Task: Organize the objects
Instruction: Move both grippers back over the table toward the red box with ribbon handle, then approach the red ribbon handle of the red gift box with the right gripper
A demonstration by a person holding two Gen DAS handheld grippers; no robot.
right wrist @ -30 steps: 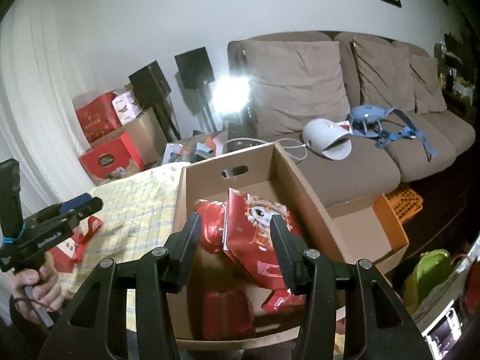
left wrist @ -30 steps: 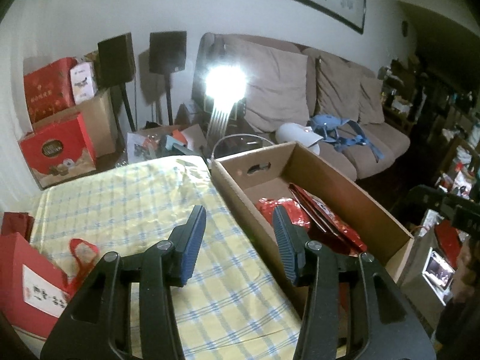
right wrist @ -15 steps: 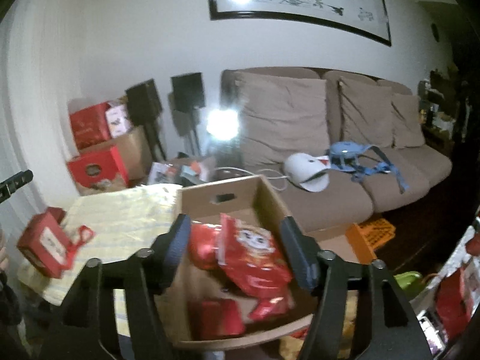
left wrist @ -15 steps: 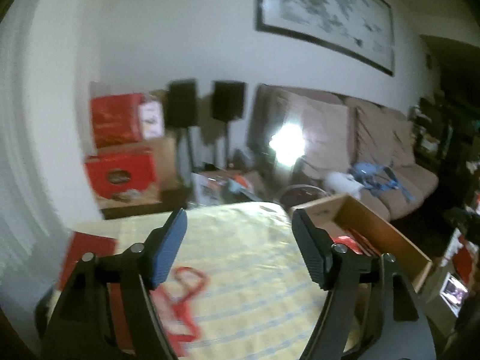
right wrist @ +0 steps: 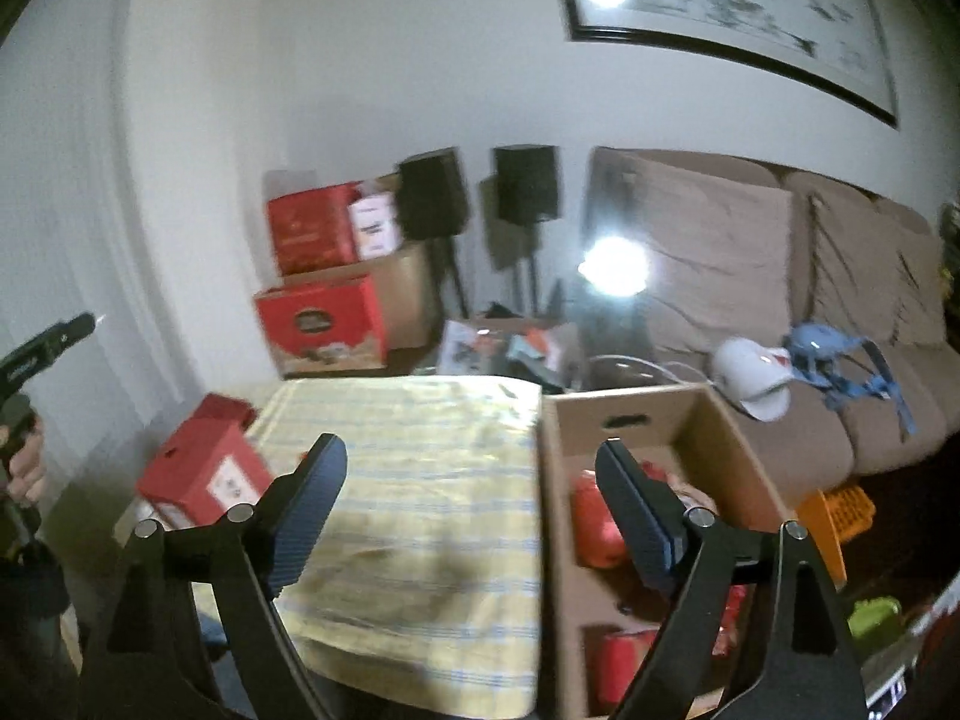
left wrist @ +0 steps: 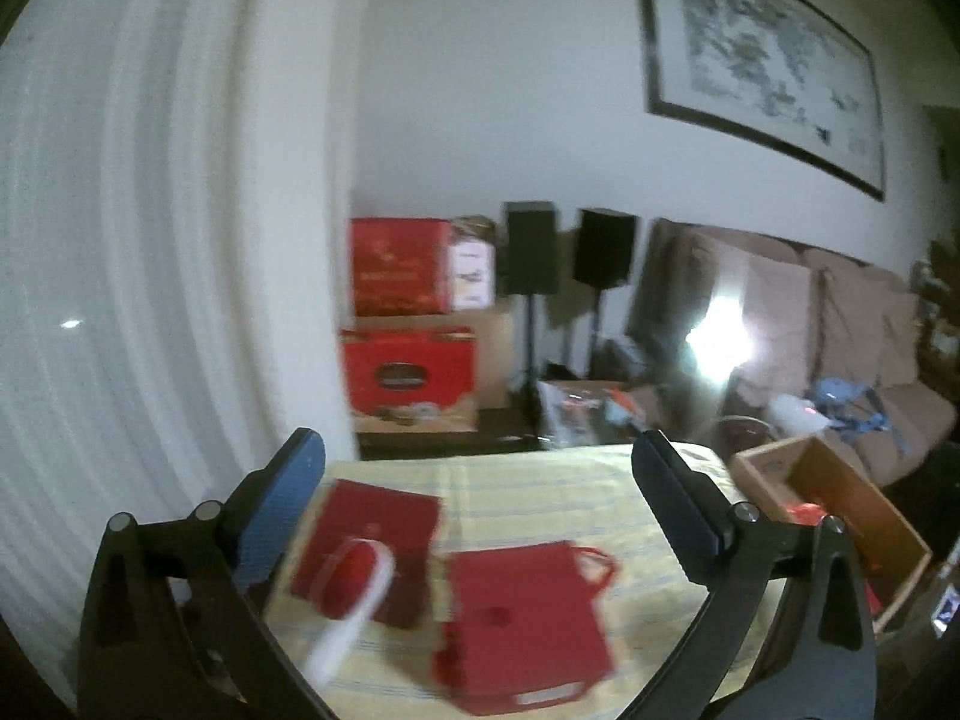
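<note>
My left tongs [left wrist: 480,501] have just spread wide and hold nothing above two flat red paper bags [left wrist: 522,624] with loop handles, lying side by side on the yellow checked tablecloth [left wrist: 540,480]. My right tongs [right wrist: 471,495] have also been opening, empty, beside the cardboard box [right wrist: 714,420] of red packets.

A yellow cloth [right wrist: 420,480] with pale blue checks covers the table. 2 red paper bags [left wrist: 522,618] lie on it, beside a brown cardboard box [right wrist: 648,414] holding red packets [right wrist: 594,522]. The sofa [right wrist: 750,264] is beige.
</note>
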